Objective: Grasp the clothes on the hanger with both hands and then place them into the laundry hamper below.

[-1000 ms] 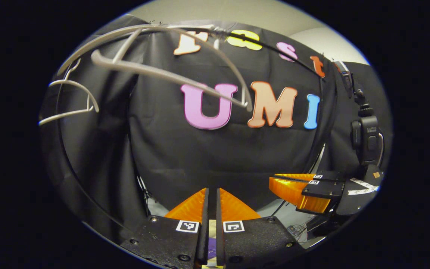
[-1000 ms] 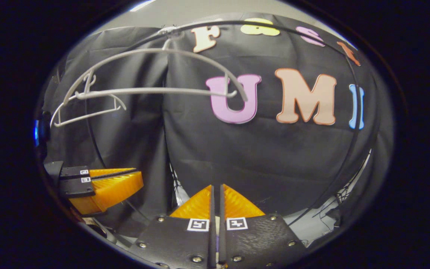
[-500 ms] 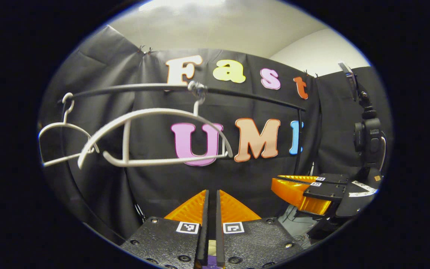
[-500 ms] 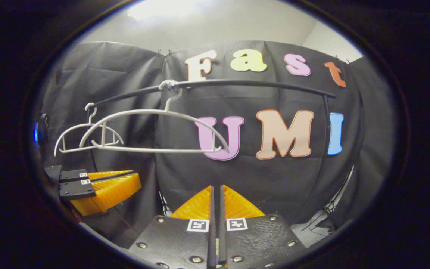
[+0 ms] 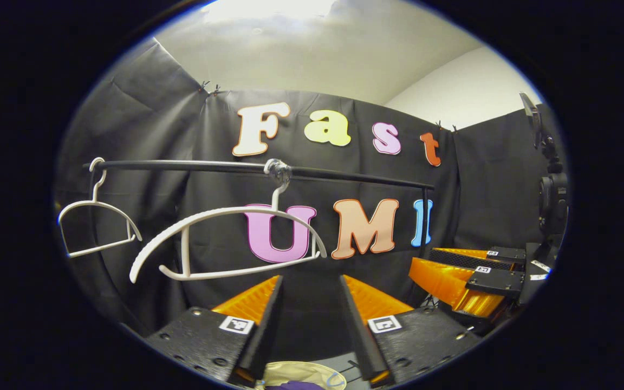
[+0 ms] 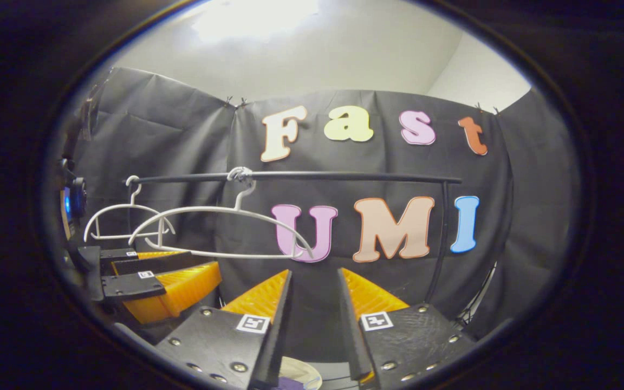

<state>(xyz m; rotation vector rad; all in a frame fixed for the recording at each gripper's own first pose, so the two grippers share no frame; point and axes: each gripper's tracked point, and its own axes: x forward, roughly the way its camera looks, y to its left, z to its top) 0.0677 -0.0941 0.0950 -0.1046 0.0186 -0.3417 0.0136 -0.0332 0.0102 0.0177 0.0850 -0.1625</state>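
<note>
Both grippers, left gripper (image 5: 309, 309) and right gripper (image 6: 312, 298), are spread wide with nothing held. Hanger (image 5: 225, 244) is bare, purple clothes (image 5: 296, 385) sit in the hamper (image 5: 285, 372) below. Looks basically done.

Two white hangers (image 5: 225, 244) (image 5: 95, 225), one black rail (image 5: 344, 176), two grippers (image 5: 310, 319) (image 6: 312, 314), one hamper (image 5: 298, 375)
</note>
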